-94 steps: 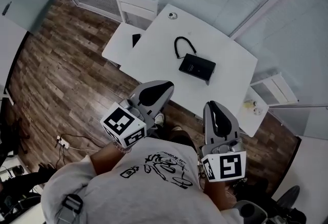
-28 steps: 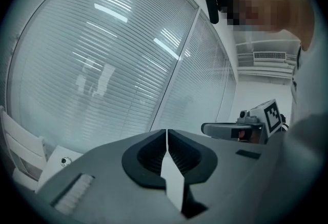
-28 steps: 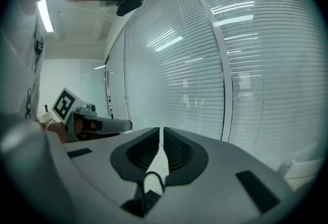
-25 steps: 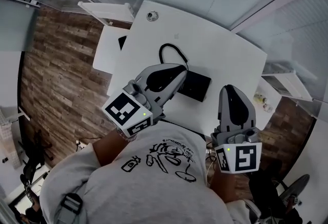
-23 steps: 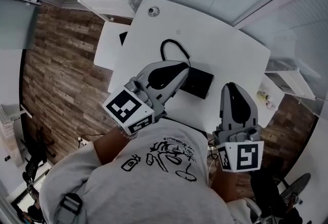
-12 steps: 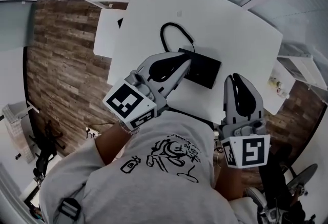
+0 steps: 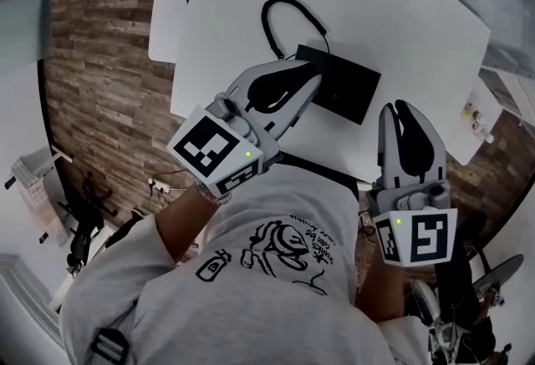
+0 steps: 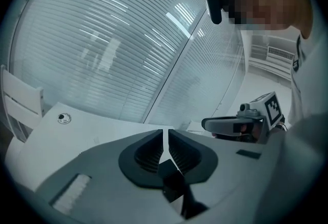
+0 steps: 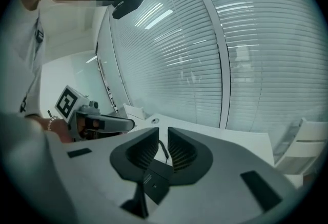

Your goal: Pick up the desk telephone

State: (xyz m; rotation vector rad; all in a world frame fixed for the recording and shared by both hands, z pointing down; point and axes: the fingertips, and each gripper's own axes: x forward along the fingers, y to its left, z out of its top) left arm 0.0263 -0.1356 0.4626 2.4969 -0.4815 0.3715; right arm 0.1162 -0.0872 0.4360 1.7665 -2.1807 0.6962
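Two square markers point(image 7: 209, 148) top left gripper point(image 7: 314, 73) and right gripper point(image 7: 398, 108).

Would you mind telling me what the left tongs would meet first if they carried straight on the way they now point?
Most likely the desk telephone: the shut left tongs aim down at it on the white table, though the gap between them is hard to judge.

head view: overhead, steeply down | gripper views: low, forward | shared: table point(image 7: 401, 12)
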